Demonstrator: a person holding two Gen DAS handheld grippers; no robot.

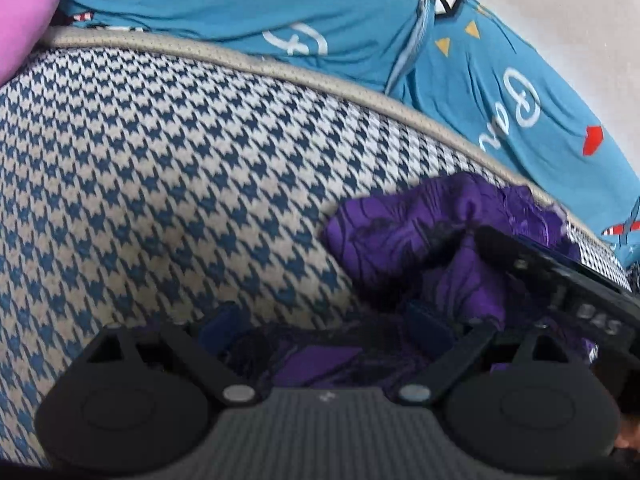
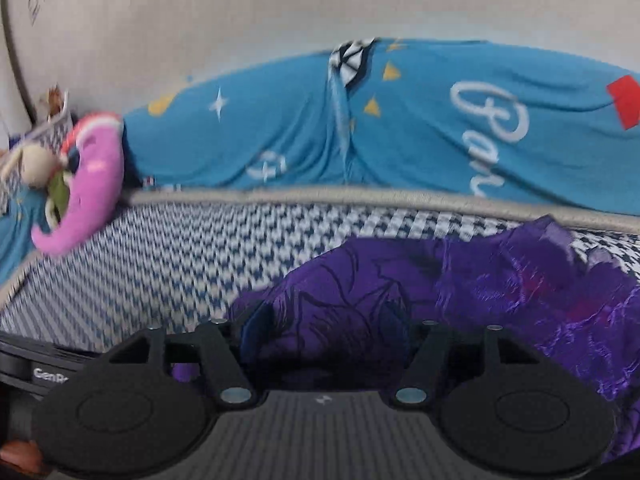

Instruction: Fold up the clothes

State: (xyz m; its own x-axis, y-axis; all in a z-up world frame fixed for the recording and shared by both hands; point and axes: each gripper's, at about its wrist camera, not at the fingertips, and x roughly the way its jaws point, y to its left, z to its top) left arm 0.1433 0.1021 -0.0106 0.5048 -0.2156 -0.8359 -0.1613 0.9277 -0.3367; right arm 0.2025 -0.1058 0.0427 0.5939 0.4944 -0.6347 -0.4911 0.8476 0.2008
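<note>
On the far left, a glossy pink plush toy (image 2: 94, 184) lies against a beige cloth doll (image 2: 36, 162) at the edge of a mattress covered in blue-and-white houndstooth fabric (image 1: 160, 200) with a beige piped border (image 2: 320, 196). Beyond that border, running from left to right along the far side, lies a turquoise bedsheet printed with white script, yellow triangles and red shapes (image 2: 400, 120), and behind it stands a plain off-white wall (image 2: 240, 12).

My left gripper (image 1: 324, 340) sits low over the houndstooth surface. Its blue fingers (image 1: 430, 326) are spread apart, with folds of a crumpled purple garment with a dark floral pattern (image 1: 400, 236) lying in the gap between them. I cannot tell whether they are actually pinching the cloth. Just to the right of it, the black body of my right gripper (image 1: 560, 276) comes in from the right, touching the purple cloth.

In my right wrist view, my right gripper (image 2: 324, 336) also has its fingers (image 2: 256, 332) set wide. The purple garment bunches up between them and spreads to the near right across the mattress. Whether I grip it there is unclear too.
</note>
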